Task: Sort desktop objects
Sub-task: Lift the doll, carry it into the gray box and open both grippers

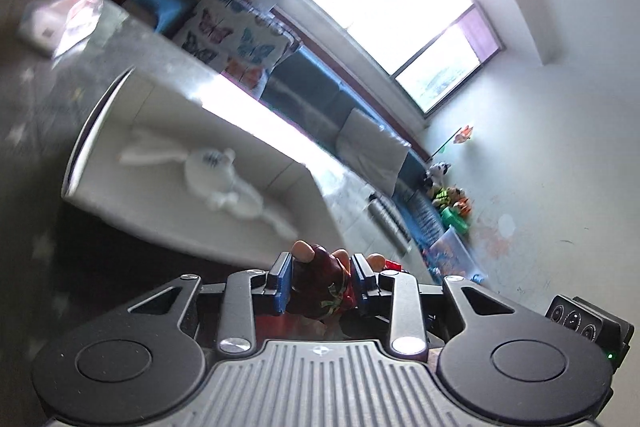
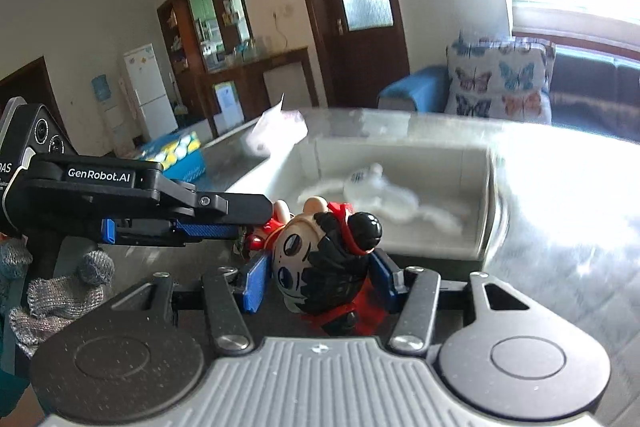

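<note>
**Two figures held, one in each tool, in front of the white tray**

We hold one toy in each tool. The left tool (image 1: 322,281) is closed on a small dark red figure (image 1: 320,287), whose pale feet stick out past the blue pads. The right tool (image 2: 320,279) is closed on a black and red figure (image 2: 332,259) with a pale face; the pads press it from both sides. Both figures are lifted above the glass surface (image 2: 560,211), and in the right wrist view the left tool (image 2: 256,223) comes in from the side, so the two toys are very near each other, perhaps touching.

We judge that both toys go into the white tray (image 2: 486,211) just ahead, and this explains why both tools point to it. A white soft toy (image 2: 380,187) already lies inside, and it takes the middle of the tray, so free room is mostly at the ends.

Around it, a crumpled plastic bag (image 2: 276,135) lies beyond the tray, and a blue box (image 2: 176,155) stands farther left. The near wall of the tray stands between the tools and the inside. Both views are blurred.
</note>
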Demonstrator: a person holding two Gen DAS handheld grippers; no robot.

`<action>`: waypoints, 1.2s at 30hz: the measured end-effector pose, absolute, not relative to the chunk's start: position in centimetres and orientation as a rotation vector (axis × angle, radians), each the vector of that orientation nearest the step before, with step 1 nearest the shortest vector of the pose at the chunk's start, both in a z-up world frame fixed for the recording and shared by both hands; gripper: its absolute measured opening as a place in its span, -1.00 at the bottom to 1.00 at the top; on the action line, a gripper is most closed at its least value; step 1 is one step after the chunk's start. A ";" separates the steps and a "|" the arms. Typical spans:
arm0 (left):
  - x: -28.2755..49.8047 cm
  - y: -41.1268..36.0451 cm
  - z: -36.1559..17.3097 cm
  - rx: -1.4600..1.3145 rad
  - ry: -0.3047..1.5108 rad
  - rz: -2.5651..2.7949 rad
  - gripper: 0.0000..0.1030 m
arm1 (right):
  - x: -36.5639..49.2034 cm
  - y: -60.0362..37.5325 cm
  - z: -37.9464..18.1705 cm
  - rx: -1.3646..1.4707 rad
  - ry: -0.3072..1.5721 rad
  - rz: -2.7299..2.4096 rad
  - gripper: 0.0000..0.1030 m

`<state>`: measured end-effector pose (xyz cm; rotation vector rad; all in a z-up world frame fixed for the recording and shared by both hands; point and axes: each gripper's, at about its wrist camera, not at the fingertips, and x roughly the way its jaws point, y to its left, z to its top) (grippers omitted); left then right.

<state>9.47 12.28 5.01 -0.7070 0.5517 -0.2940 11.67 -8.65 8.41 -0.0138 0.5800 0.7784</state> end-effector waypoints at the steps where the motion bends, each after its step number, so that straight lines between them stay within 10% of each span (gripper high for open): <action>1: 10.2 12.3 5.3 -0.703 0.543 -0.297 -0.34 | 12.3 -8.6 8.7 -0.017 0.573 0.774 0.05; 36: 21.6 13.5 -1.0 -0.824 0.759 -0.168 -0.41 | 25.0 -1.7 3.3 -0.360 0.738 0.629 0.04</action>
